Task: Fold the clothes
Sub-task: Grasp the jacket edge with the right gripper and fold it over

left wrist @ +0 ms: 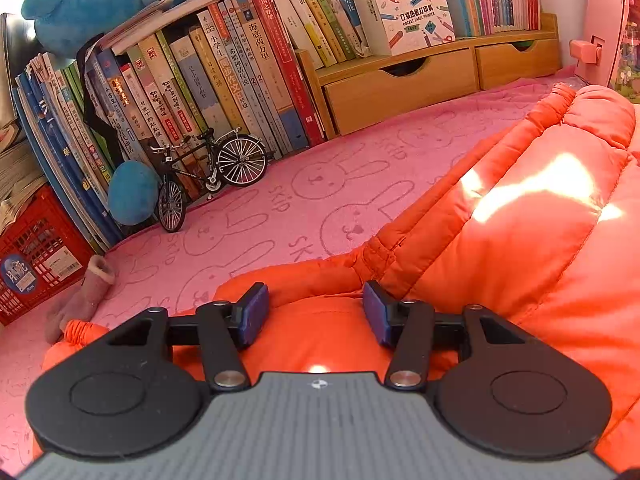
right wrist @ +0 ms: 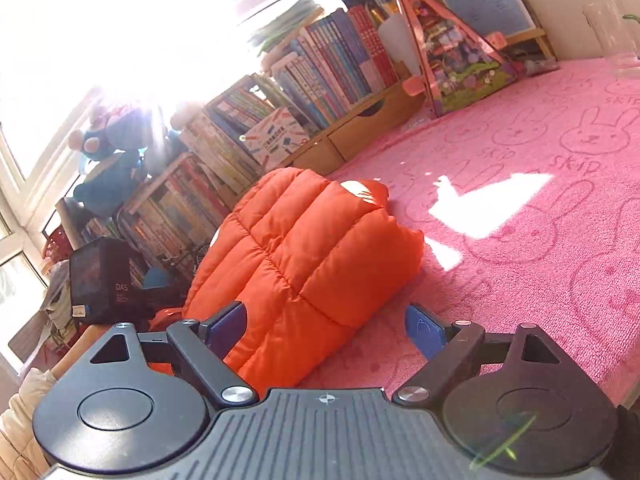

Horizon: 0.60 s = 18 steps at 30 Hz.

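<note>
On pink terry cloth (left wrist: 328, 184), puffy quilted orange jacket (right wrist: 304, 248), bundled w/ elastic cuffs.

Folded orange puffer jacket (right wrist: 304, 256) on pink rabbit-print cloth (right wrist: 540, 208), right gripper (right wrist: 326, 330) jaws wide apart around its near edge.

Child's room at home: crammed children's books (left wrist: 224, 80), blue plush toys (left wrist: 80, 4), pink bunny-print blanket (left wrist: 320, 200), upper left.
</note>
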Tool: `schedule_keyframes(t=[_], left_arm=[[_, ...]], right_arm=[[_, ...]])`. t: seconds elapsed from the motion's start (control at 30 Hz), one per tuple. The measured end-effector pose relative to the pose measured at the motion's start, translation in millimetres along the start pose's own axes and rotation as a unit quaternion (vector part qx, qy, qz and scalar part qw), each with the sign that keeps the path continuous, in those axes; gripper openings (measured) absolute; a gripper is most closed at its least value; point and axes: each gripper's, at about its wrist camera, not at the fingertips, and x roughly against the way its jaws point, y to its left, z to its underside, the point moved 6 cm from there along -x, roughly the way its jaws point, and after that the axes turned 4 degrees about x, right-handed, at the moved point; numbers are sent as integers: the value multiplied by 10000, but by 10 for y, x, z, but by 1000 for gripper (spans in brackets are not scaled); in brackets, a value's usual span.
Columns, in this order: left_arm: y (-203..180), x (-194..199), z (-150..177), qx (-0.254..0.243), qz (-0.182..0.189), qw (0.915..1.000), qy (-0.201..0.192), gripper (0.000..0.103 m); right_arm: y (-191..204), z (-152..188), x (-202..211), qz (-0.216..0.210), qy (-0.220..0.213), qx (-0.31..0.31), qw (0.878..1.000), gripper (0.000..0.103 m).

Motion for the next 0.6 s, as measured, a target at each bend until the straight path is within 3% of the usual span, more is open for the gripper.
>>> schedule_keyframes(t=[0.6], left_arm=[[48,-50,71,310,252,9990,-218,51]], right_arm=[[-109,-319,-585,229,342,-455,9981,100]])
